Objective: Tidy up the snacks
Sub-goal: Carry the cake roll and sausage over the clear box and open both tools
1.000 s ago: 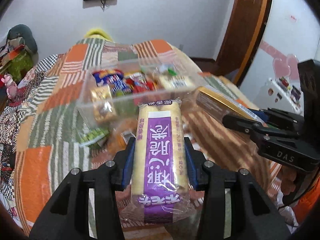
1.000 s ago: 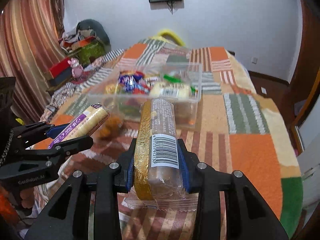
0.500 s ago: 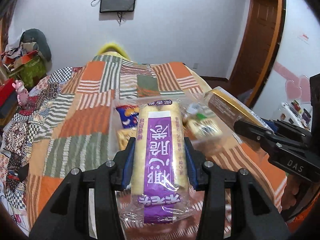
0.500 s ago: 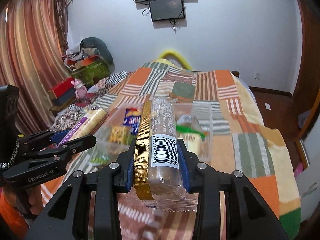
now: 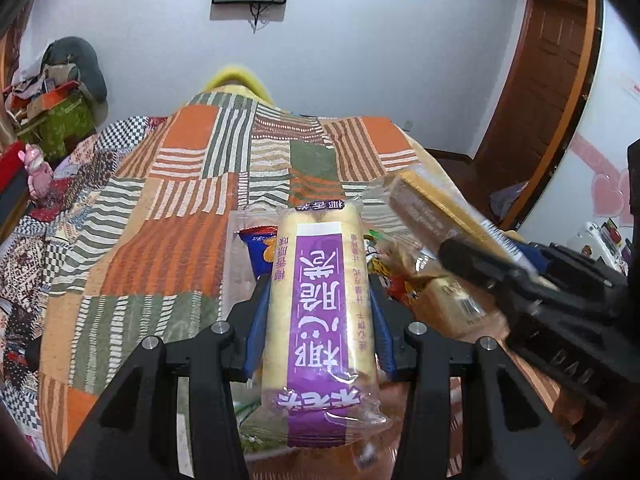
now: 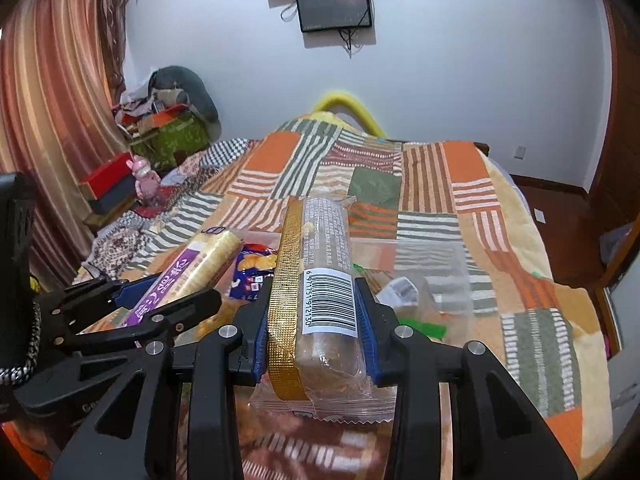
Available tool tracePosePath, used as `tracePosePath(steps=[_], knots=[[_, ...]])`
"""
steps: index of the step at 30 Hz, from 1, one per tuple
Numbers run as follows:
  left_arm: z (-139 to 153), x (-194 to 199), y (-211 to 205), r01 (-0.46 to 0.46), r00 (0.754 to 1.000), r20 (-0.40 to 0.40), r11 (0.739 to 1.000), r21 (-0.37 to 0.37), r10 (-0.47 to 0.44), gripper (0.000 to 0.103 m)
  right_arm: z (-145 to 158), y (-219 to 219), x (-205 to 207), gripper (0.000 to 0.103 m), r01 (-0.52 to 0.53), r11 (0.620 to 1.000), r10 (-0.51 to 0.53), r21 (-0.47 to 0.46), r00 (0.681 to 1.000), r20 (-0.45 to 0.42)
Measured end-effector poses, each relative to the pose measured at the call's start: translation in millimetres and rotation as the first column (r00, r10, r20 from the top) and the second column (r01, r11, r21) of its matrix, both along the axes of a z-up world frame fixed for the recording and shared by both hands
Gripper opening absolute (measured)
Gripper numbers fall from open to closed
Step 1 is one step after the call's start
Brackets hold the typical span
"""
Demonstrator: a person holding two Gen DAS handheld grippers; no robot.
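My left gripper is shut on a long cream snack pack with a purple label; it also shows in the right wrist view. My right gripper is shut on a long clear pack with a gold band and barcode, which appears at the right of the left wrist view. Both packs hover just above a clear plastic box of several small snacks on the bed. The box shows partly behind the purple pack in the left wrist view.
A patchwork orange, green and striped blanket covers the bed. A pink toy and boxes stand at the left bedside. A wooden door is on the right, a wall screen ahead.
Both grippers, each still holding its pack, have moved forward and come over the clear box, which now lies right beneath them. The views have tilted up toward the wall.
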State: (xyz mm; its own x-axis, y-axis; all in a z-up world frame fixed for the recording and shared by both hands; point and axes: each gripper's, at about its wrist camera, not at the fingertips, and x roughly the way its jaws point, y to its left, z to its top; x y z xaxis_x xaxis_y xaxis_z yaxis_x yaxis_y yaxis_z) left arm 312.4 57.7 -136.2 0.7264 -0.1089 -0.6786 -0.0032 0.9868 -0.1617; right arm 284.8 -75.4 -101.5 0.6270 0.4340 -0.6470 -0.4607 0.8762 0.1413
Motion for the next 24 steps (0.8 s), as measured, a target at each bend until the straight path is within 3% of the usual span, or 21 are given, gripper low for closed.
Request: tracePosePath(steps=[11, 24], knots=[[-19.7, 33.3, 4.9, -0.013, 0.999, -0.041, 0.999, -0.031, 0.012, 0.046, -14.0, -1.7, 21.2, 0.035, 0.011, 1.000, -0.010, 0.007, 0.997, -0.082], [3.8, -12.2, 21.9, -0.013, 1.000, -0.015, 1.000, -0.010, 0.013, 0.052, 8.9, -9.0, -15.9, 0.038, -0.048, 0.999, 0.048, -0.010, 0.998, -0.031]])
